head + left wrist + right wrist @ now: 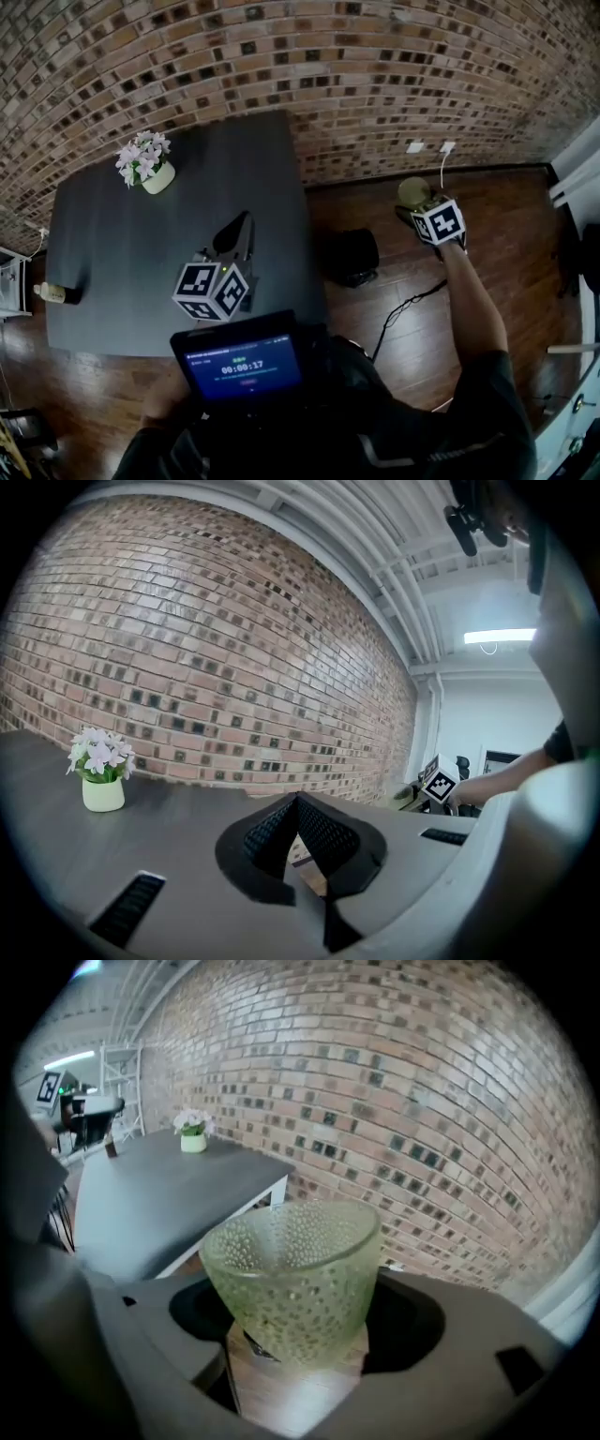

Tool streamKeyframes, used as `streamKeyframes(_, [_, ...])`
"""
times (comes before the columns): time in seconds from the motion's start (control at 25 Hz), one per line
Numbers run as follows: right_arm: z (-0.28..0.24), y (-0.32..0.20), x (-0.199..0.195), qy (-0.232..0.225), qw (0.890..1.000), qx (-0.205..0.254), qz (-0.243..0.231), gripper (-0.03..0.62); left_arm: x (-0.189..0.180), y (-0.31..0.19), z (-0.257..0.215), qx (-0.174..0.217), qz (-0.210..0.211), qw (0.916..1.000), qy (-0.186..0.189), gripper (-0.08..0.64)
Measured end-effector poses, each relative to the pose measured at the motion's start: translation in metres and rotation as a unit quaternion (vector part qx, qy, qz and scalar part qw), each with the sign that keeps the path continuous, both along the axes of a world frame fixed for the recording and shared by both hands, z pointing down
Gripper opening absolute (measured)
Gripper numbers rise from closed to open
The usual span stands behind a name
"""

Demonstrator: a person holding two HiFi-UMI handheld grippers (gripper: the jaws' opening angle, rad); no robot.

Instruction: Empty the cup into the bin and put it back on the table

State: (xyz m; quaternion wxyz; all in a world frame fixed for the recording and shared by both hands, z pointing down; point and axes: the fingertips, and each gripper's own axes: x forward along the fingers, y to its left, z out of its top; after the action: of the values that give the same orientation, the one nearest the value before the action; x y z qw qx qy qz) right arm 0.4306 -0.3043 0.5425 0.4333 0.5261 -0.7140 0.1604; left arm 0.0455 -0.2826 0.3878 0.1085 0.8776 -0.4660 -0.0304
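A pale green, bumpy glass cup sits between the jaws of my right gripper, which is shut on it. The cup stands roughly upright and nothing shows inside it. In the head view the cup and right gripper hang over the wooden floor, to the right of and beyond a black bin beside the dark grey table. My left gripper hovers over the table's near right part. Its jaws meet at the tip with nothing between them.
A white pot of pale flowers stands at the table's far left. A small bottle lies at its left edge. A cable runs across the floor by the bin. A brick wall closes the far side.
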Motion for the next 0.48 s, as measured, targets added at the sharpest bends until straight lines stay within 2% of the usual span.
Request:
streamKeyframes(0.24, [-0.031, 0.008, -0.046, -0.104, 0.992, 0.073, 0.008, 0.392, -0.016, 0.012, -0.002, 0.003, 0.006, 1.0, 0.001, -0.008])
streamKeyframes(0.48, [-0.065, 0.018, -0.102, -0.204, 0.969, 0.135, -0.017, 0.393, -0.04, 0.026, -0.004, 0.004, -0.002, 1.0, 0.006, -0.008])
